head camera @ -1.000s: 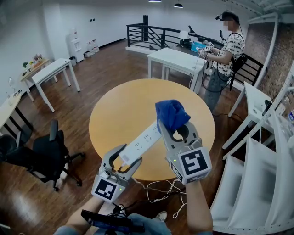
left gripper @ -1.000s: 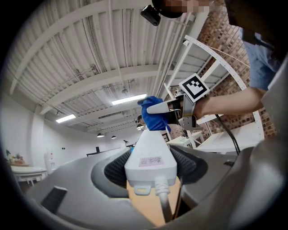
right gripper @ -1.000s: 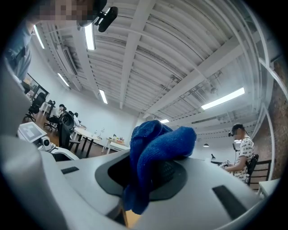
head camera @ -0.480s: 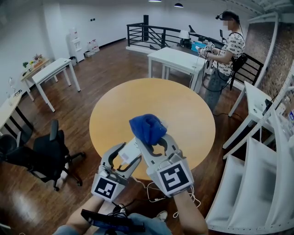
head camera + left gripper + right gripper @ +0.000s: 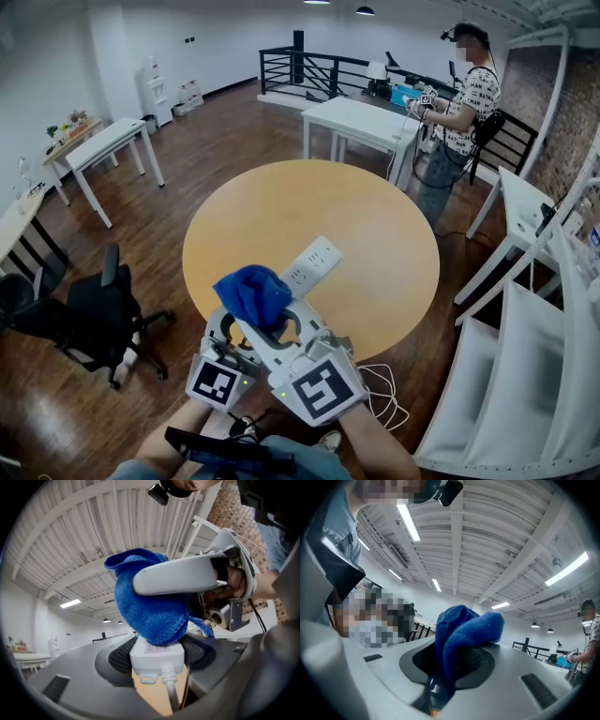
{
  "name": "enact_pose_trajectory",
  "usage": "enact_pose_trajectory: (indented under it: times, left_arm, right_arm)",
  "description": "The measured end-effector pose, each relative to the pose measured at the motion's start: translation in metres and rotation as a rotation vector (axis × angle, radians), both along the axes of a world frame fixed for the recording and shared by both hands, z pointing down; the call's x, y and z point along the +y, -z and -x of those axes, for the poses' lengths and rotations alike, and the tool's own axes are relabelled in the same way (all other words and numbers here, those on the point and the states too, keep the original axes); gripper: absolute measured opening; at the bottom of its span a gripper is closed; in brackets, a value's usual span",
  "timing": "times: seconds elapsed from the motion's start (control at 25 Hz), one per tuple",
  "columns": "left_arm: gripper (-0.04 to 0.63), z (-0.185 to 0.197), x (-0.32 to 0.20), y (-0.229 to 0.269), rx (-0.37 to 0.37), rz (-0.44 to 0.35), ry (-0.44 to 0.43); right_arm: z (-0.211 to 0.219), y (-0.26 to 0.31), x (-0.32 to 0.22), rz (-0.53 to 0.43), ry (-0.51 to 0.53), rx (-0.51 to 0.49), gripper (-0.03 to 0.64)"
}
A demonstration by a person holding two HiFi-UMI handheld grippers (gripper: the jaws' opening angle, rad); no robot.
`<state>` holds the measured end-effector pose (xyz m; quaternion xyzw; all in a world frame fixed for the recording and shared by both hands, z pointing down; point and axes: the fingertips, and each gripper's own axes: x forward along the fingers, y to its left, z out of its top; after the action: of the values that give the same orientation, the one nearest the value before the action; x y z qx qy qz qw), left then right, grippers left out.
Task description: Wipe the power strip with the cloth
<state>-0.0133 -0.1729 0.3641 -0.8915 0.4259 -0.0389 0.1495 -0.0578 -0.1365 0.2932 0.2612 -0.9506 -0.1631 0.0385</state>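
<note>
A white power strip lies slantwise over the near part of the round wooden table. My left gripper is shut on its cord end, low at the left of the head view. My right gripper is shut on a bunched blue cloth and crosses over the left one. In the left gripper view the cloth presses onto the strip's top right at the jaws. Seen from the right gripper, the cloth fills the jaws. The strip's near half is hidden under cloth and gripper.
The strip's white cable dangles below the table's near edge. A black office chair stands at the left, white shelving at the right. A person stands by a white table at the back.
My right gripper has slid the cloth down and left along the strip, from its far end to the end that the left gripper holds. The far sockets now show. The left gripper kept still.
</note>
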Motion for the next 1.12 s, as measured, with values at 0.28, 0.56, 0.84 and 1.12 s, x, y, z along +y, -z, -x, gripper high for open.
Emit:
enact_pose_trajectory:
  times: [0.28, 0.56, 0.84, 1.12]
  left_arm:
    - [0.282, 0.019, -0.008, -0.001, 0.144, 0.089, 0.016]
    - [0.282, 0.03, -0.01, 0.023, 0.273, 0.028, -0.031]
    - [0.282, 0.028, -0.004, 0.03, 0.27, 0.026, -0.062]
    - [0.282, 0.027, -0.001, 0.029, 0.232, 0.03, -0.047]
  right_arm:
    - [-0.052, 0.015, 0.008, -0.109, -0.124, -0.126, 0.081]
    - [-0.068, -0.009, 0.001, -0.006, -0.156, -0.178, 0.083]
    - [-0.07, -0.02, -0.009, 0.023, -0.182, -0.183, 0.083]
    - [-0.105, -0.012, -0.042, -0.003, -0.269, -0.163, 0.083]
